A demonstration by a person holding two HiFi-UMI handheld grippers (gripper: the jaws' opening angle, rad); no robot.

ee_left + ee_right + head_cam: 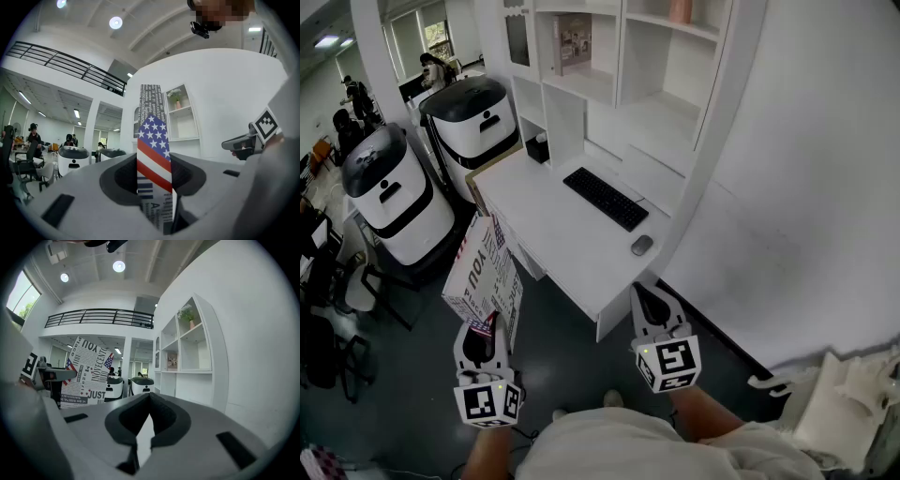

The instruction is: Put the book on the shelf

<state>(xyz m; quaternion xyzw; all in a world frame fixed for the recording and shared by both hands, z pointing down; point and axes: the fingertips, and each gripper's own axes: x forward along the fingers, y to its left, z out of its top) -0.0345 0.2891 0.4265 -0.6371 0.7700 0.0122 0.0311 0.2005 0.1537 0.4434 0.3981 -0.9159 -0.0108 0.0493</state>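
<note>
In the head view I am holding the one book upright in my left gripper at seven o'clock of the table, with the shelf at twelve o'clock carrying one other book. In the left gripper view my jaws are clamping its flag-striped edge, so I am judging it best to keep it vertical and lift well over the table. In the right gripper view my right gripper is empty, jaws meeting, free for steadying.
</note>
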